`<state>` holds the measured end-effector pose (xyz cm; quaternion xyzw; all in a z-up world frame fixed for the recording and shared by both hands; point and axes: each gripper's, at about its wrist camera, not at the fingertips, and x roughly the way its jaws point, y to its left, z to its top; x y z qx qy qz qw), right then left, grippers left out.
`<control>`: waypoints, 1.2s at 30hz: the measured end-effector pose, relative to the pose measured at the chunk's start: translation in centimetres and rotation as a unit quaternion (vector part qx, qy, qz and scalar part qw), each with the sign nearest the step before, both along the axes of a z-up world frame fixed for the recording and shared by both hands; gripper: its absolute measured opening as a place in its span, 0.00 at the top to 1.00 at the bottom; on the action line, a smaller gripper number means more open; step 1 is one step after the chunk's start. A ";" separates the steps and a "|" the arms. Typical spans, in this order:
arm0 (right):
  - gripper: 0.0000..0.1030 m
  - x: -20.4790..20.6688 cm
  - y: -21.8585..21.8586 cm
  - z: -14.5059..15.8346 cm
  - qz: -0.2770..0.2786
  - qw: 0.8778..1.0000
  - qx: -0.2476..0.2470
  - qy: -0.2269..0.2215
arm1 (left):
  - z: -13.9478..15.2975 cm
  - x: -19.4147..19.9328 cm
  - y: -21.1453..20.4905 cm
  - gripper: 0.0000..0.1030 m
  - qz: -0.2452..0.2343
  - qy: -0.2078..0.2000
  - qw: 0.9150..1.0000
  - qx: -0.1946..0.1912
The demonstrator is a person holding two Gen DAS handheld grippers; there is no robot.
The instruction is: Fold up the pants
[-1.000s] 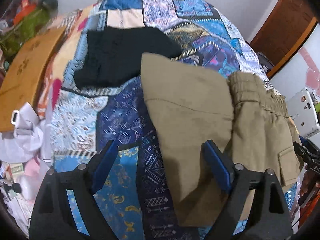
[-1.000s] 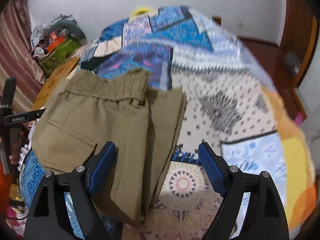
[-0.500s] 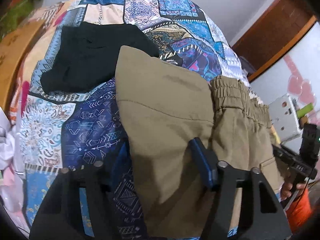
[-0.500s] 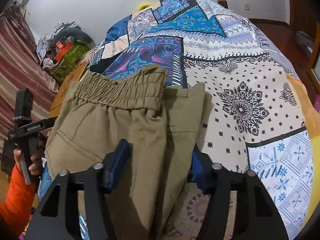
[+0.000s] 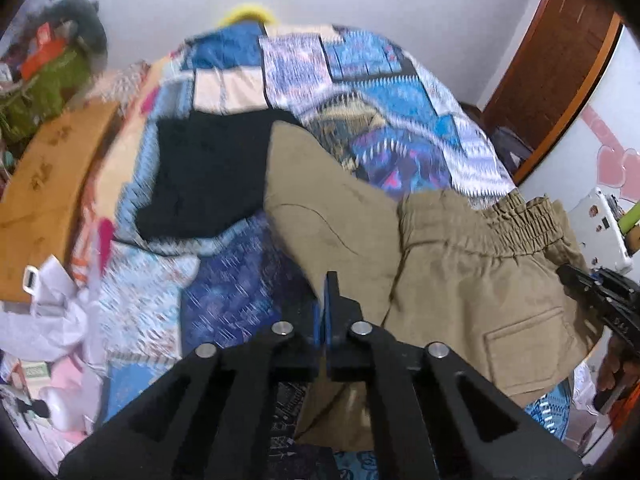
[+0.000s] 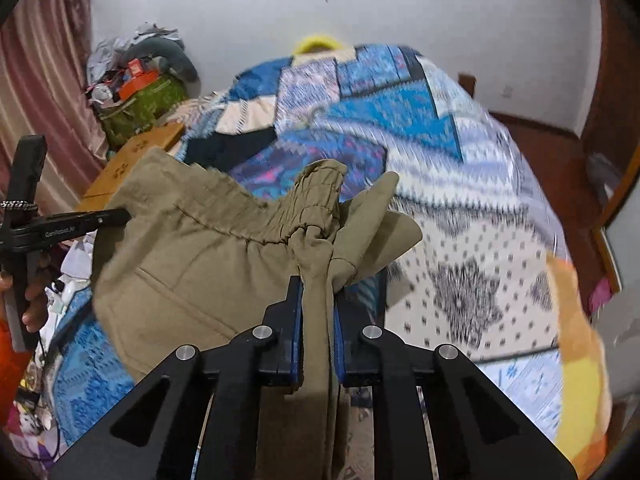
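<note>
Khaki pants with an elastic waistband lie folded on a patchwork bedspread; they also show in the right wrist view. My left gripper is shut at the pants' left edge, with the cloth lifted around it. My right gripper is shut on a bunched part of the pants by the waistband and lifts it off the bed. The right gripper also shows at the right edge of the left wrist view, and the left gripper at the left edge of the right wrist view.
A black garment lies folded on the bedspread behind the pants. A wooden board and a green bag stand at the bed's left side. White clutter lies at the near left. A wooden door is at the right.
Both grippers have closed from open onto the pants. The gripped edges have risen off the bed and the cloth has bunched at the right gripper.
</note>
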<state>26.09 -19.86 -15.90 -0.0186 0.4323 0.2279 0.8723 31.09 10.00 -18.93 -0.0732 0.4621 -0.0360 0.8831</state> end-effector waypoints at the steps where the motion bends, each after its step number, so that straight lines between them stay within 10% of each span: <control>1: 0.89 0.1 0.3 0.6 0.003 1.000 -0.001 -0.008 | 0.6 0.0 0.1 0.99 0.000 -0.007 1.000 0.004; 20: 0.90 9.1 11.1 4.7 0.073 0.994 -0.013 -0.083 | 6.5 4.8 8.3 0.99 0.082 -0.076 0.993 0.043; 36: 0.90 20.4 22.9 -2.1 0.097 0.990 -0.057 -0.089 | -2.3 16.6 18.1 0.99 0.162 -0.033 0.985 0.048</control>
